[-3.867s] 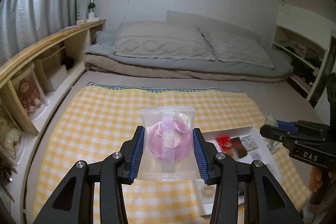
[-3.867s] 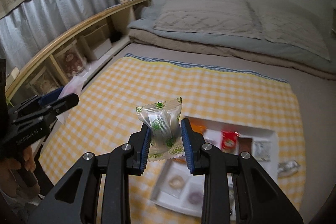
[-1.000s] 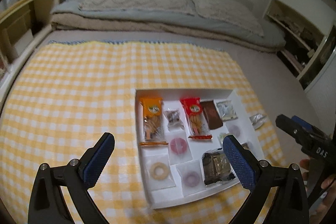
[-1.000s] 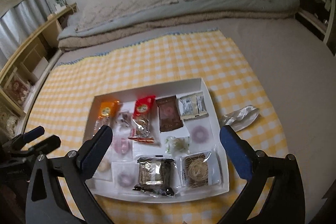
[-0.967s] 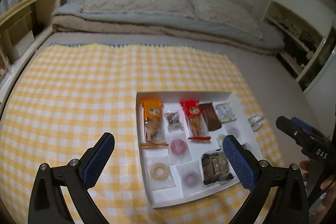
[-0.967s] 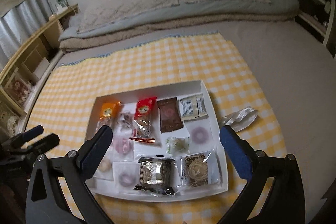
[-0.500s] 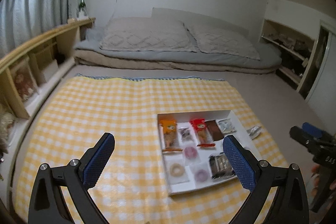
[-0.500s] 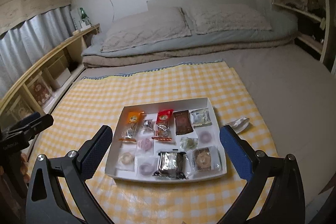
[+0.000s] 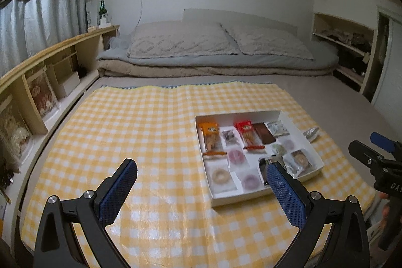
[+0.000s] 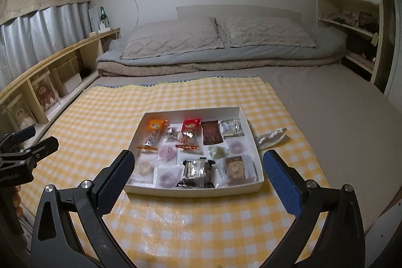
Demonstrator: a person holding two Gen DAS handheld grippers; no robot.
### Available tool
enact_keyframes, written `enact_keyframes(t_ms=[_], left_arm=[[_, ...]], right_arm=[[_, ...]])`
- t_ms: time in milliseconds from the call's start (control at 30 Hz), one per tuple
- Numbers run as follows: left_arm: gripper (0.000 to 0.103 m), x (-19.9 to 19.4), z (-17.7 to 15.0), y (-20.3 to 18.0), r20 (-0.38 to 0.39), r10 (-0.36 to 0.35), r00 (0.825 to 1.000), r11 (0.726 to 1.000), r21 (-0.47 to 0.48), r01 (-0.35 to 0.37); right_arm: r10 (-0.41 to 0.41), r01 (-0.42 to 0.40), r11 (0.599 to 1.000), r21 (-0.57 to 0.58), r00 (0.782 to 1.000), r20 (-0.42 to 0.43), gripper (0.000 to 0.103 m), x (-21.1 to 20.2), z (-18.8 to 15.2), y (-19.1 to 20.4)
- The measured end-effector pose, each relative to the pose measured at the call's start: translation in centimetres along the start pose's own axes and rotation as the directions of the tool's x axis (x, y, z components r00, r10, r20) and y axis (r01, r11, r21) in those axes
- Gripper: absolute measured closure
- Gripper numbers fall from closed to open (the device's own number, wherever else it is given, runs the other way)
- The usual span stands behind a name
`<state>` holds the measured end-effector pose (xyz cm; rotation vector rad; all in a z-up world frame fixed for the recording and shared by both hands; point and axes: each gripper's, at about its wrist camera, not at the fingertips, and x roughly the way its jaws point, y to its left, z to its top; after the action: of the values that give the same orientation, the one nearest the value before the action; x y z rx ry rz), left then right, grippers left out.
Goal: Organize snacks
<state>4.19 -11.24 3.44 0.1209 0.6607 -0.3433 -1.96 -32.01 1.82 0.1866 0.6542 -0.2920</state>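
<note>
A white shallow box (image 10: 196, 190) lies on the yellow checked cloth (image 10: 105, 117) and holds several wrapped snacks in rows. Among them are an orange pack (image 10: 153, 130), a red pack (image 10: 189, 132), a brown pack (image 10: 211, 132) and a pink ring sweet (image 10: 166, 151). The box also shows in the left wrist view (image 9: 253, 195). One silver wrapper (image 10: 272, 135) lies on the cloth outside the box, to its right. My left gripper (image 9: 201, 180) is open and empty, held back from the box. My right gripper (image 10: 197, 167) is open and empty, above the box's near edge.
Folded bedding and two pillows (image 9: 213, 47) lie beyond the cloth. A wooden shelf unit (image 9: 37, 82) runs along the left with a green bottle (image 9: 101, 9) on top. Open shelves (image 9: 344, 44) stand at the right. The other gripper shows at the right edge (image 9: 377, 162).
Both grippers have let go of their snacks into the box and have pulled up and back. The box now looks smaller and farther away in both views.
</note>
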Motion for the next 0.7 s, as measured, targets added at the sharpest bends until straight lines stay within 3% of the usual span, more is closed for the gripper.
enact_keyframes(t_ms=[700], left_arm=[[0.000,2.2,0.3,1.3,-0.009,0.014,1.000,1.000,-0.010,-0.014]], right_arm=[[-0.018,0.017,0.997,-0.074,1.000,-0.010,0.000,1.4,-1.3,1.6]])
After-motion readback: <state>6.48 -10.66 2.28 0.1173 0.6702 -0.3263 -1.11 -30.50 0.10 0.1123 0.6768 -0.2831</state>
